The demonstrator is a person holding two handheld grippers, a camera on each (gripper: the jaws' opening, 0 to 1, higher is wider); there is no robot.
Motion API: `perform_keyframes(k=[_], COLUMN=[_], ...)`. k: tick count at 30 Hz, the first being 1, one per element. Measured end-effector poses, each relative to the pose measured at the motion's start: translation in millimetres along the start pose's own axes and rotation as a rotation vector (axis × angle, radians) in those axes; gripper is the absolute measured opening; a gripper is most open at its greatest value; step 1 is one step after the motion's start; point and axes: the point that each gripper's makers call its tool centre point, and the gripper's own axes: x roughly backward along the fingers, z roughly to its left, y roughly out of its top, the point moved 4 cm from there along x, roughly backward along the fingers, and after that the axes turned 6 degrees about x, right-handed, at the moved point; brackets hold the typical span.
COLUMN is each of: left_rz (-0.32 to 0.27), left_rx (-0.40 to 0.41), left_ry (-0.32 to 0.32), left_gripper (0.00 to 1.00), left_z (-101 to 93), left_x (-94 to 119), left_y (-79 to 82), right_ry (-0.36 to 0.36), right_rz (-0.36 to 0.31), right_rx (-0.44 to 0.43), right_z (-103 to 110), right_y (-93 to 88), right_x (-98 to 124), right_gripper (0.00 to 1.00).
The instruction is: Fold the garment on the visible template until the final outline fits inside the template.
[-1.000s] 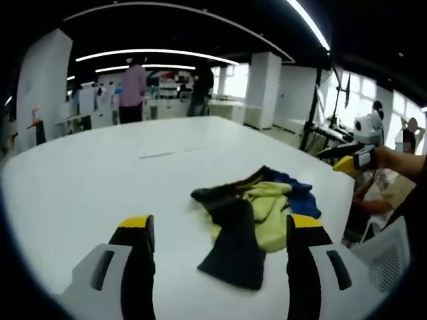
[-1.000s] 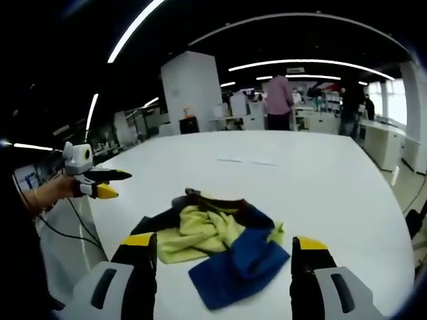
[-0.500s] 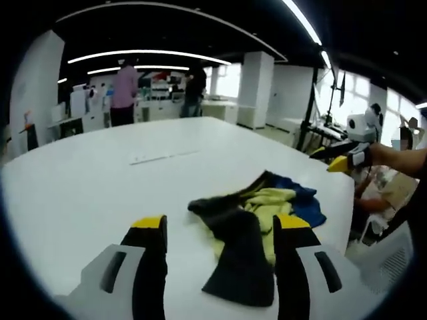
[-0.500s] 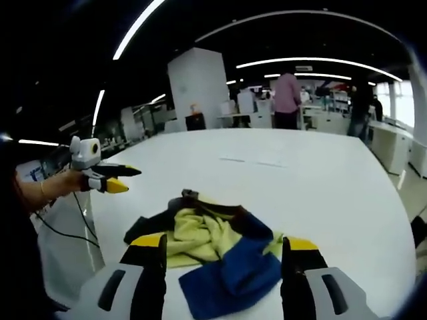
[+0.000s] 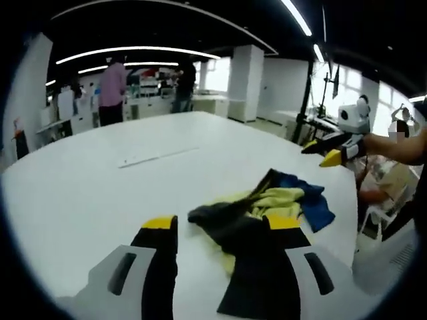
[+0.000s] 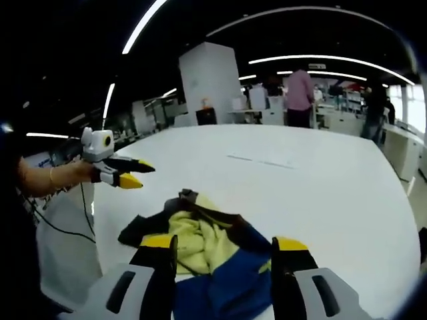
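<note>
Both claws [image 5: 219,230] [image 6: 223,248] narrower than before, nearer the crumpled garment [image 5: 267,207].

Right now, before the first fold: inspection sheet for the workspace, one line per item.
Surface: white table, large and rounded.
Job's things: garment lies crumpled in a heap near the table edge, black, yellow and blue; not yet folded. Template: faint thin line on the table beyond the garment; its outline cannot be made out.
Clutter: nothing seen.
Grippers: left tongs open, low over the garment's black part; right tongs open, low over its blue and yellow part. Neither holds cloth.
Cables: one dark cable hangs beside the table edge.
Surroundings: open office, pillars, ceiling light strips, people standing at far desks.
</note>
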Motion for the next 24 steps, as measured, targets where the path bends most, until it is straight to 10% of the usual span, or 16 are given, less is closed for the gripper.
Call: perform_keyframes(k=[24], left_rz=[0.127], left_rx=[-0.090], left_ry=[-0.099], left_gripper=[0.35], left_z=[13.5], left_x=[-67.9], left_y=[-15.1], right_ry=[0.078], right_rz=[0.096], right_rx=[0.049], right_z=[-30.4], right_y=[-18.0], right_x=[-46.5], right_gripper=[0.36])
